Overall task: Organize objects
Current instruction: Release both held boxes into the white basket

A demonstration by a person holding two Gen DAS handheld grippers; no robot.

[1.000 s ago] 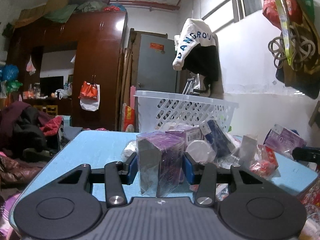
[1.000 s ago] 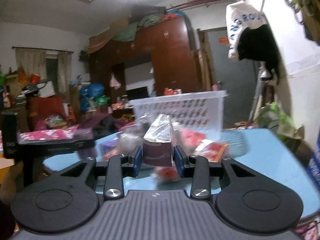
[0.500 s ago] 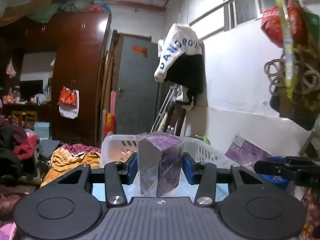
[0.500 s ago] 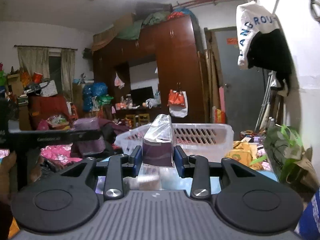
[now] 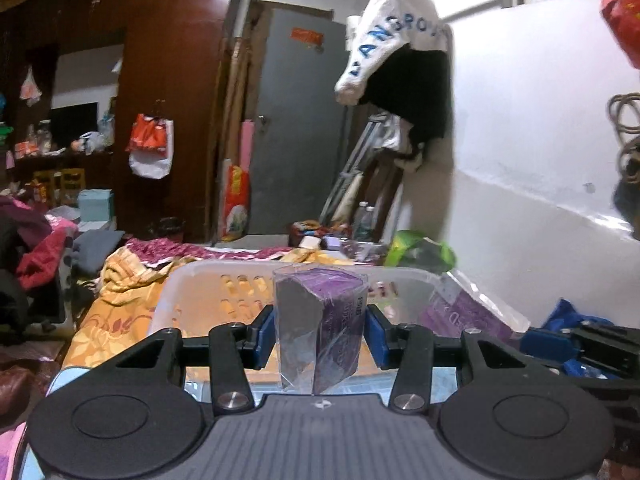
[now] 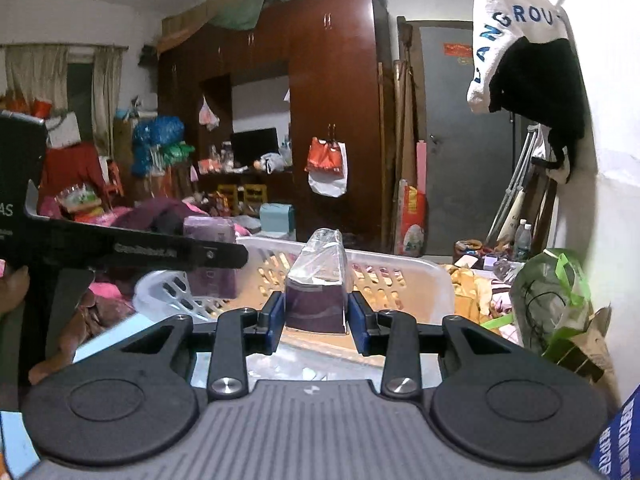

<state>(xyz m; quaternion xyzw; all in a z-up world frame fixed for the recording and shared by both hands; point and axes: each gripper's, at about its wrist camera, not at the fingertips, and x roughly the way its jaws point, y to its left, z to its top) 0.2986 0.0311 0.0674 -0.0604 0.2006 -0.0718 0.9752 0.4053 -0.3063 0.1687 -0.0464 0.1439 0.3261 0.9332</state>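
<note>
Here, a purple box (image 5: pixel 320 328) is clamped upright by the left gripper (image 5: pixel 320 338); a wrapped pack (image 6: pixel 316 292) is clamped by the right gripper (image 6: pixel 316 318). A white basket (image 6: pixel 400 276) is seen at twelve o'clock beyond both.

A purple box (image 5: pixel 320 328) wrapped in clear film stands upright above the white slotted basket (image 5: pixel 224 280); a second purple packet (image 6: pixel 316 296), film peaked on top, hangs over the basket's near rim
</note>
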